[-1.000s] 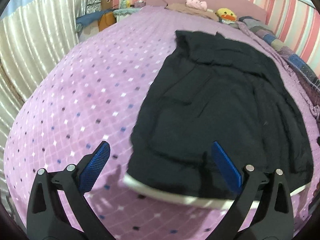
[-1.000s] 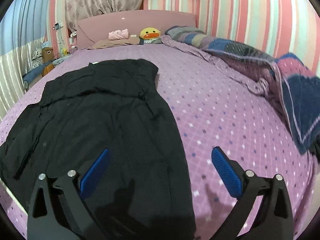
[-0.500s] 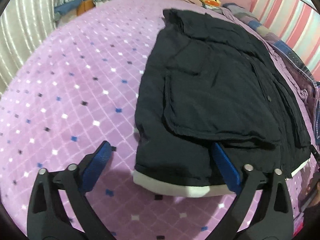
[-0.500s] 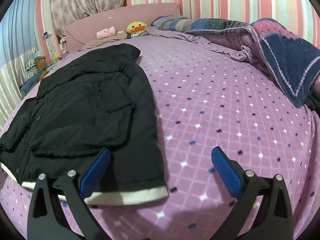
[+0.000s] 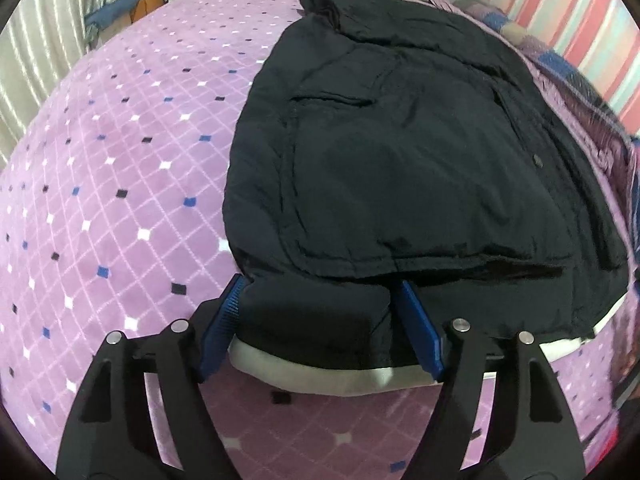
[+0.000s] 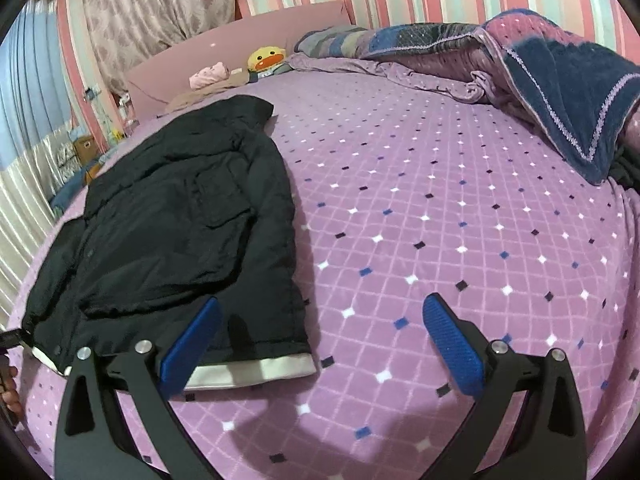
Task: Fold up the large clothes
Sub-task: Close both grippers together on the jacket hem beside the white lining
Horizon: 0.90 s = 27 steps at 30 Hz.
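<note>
Now the black jacket (image 5: 400, 152) lies flat on the bed (image 5: 120, 168), hem toward six o'clock, collar at twelve. Its jaws having just been closing, the left gripper (image 5: 320, 316) pinches the hem corner; it should catch both layers and the white lining before lifting. At four o'clock of the jacket, the right gripper (image 6: 320, 340) hangs spread and empty. Beyond, a rumpled blanket (image 6: 560, 92) and a duck toy (image 6: 266, 58) sit by striped walls.

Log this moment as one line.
left claw: closing on black jacket hem corner | right claw: open over bedspread, empty
</note>
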Tool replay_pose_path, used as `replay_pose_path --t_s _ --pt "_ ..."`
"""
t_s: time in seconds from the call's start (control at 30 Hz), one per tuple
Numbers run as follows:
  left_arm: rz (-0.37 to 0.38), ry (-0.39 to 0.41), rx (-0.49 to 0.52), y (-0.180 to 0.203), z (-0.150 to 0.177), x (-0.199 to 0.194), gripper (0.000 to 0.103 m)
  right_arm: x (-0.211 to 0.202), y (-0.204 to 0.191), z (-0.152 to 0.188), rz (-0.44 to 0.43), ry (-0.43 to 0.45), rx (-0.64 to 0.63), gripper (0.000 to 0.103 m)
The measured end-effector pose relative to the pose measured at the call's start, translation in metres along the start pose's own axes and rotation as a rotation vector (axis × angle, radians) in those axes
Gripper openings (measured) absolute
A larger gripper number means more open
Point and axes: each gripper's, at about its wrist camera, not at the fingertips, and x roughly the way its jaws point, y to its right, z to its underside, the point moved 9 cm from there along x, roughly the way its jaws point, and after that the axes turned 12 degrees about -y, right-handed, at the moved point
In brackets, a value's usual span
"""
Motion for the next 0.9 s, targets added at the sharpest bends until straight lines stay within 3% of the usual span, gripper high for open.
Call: replay_pose_path --t_s 0.37,0.5,0.57,0.6,0.67,0.77,0.8,0.83,0.9 --pt "-0.068 0.064 0.009 -0.003 0.004 -0.004 0.074 0.047 -0.027 0.009 -0.074 -0.109 -0.104 0.101" --pt "-0.067 0.069 0.006 0.0 0.005 -0.005 0.066 0.053 -0.034 0.016 -0.107 -0.139 -0.12 0.1" --pt "-0.061 0.07 0.017 0.001 0.007 -0.006 0.061 0.052 -0.046 0.023 -0.123 -0.153 -0.165 0.089" --pt "-0.054 0.068 0.023 0.004 0.006 -0.005 0.055 0.052 -0.051 0.026 -0.126 -0.161 -0.184 0.076" --pt "-0.03 0.056 0.035 0.008 0.005 -0.006 0.047 0.055 -0.058 0.028 -0.118 -0.17 -0.216 0.068" --pt "-0.007 0.046 0.048 0.012 0.004 -0.007 0.029 0.057 -0.06 0.028 -0.181 -0.189 -0.194 0.051" --pt "-0.009 0.046 0.051 0.013 0.004 -0.009 0.023 0.056 -0.062 0.028 -0.206 -0.195 -0.188 0.04" --pt "-0.011 0.048 0.051 0.012 0.005 -0.01 0.02 0.055 -0.065 0.027 -0.217 -0.196 -0.191 0.031" --pt "-0.018 0.054 0.048 0.013 0.007 -0.013 0.017 0.052 -0.068 0.026 -0.22 -0.187 -0.204 0.025"
